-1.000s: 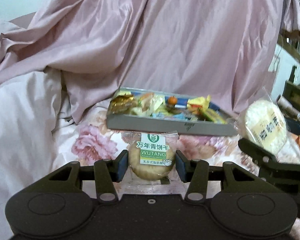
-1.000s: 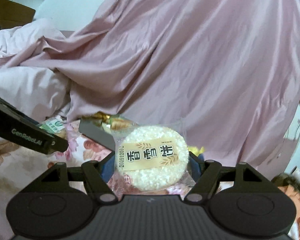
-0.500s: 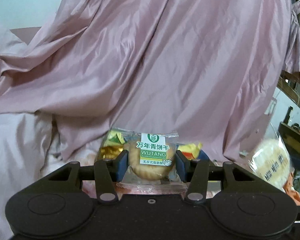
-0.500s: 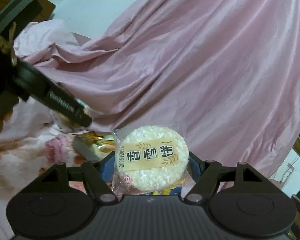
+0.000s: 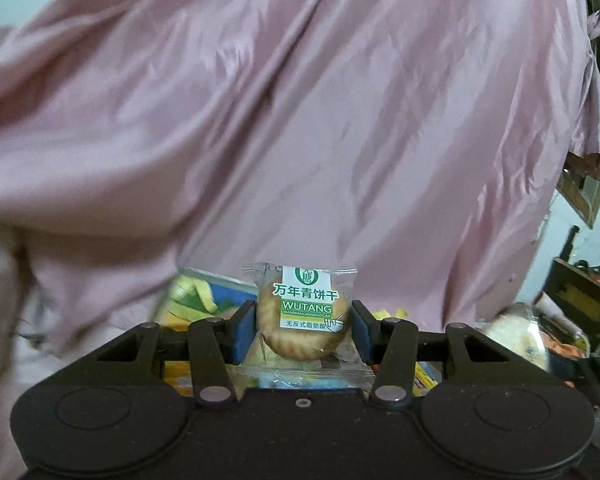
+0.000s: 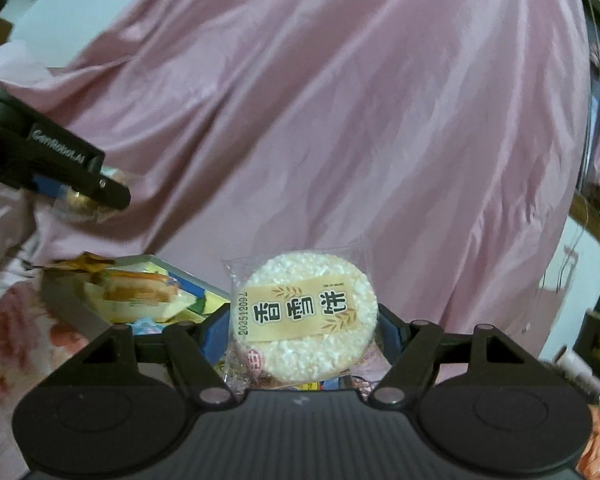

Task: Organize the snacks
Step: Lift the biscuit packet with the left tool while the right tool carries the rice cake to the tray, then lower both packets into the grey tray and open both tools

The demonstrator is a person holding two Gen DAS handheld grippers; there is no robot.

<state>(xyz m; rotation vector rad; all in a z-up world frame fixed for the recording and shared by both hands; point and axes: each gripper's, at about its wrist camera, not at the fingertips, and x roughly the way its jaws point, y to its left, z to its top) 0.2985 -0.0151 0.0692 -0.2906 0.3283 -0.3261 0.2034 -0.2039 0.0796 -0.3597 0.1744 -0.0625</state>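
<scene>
Left gripper (image 5: 304, 330): blue pads clamped on a round golden biscuit in a clear wrapper with a green-and-white label (image 5: 305, 320), held upright.

Right gripper (image 6: 302, 330): jaws closed on a round white puffed rice cake in a clear wrapper with a tan label (image 6: 306, 316), also upright.

Both packets are in the air, above the grey rectangular tray (image 6: 66, 304) heaped with mixed wrapped snacks (image 6: 140, 292). The tray sits on floral-print fabric (image 6: 8, 328). Draped pink satin cloth (image 5: 300, 120) fills the background. In the right view, the left gripper is seen up left of the tray.
</scene>
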